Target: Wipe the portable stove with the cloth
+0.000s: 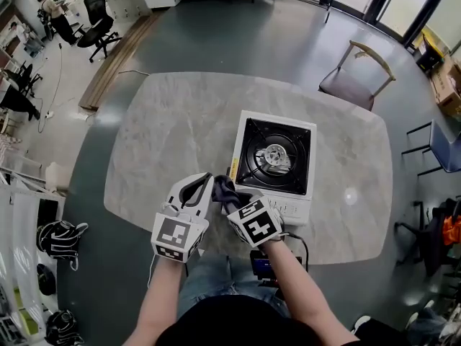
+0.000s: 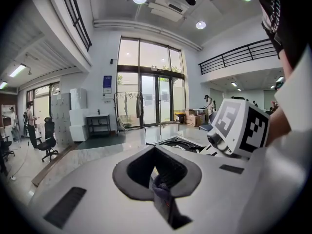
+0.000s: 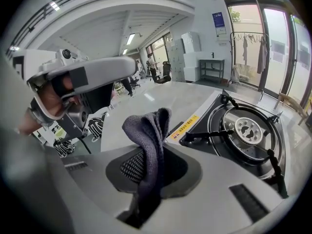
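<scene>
I have my left tongs and right tongs both clamped tight on the dark cloth, just beside the front-left corner of the portable stove.

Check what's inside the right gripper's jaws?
A dark cloth, pinched between the shut jaws, its folded top sticking up. Its lower end is hidden between them.

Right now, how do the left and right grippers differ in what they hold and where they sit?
The right gripper clamps a tall fold of the cloth that stands above its jaws; the left gripper pinches only a small bit. The right gripper sits at the portable stove's front-left corner; the left gripper is over bare table beside it. Both are shut on the cloth.
</scene>
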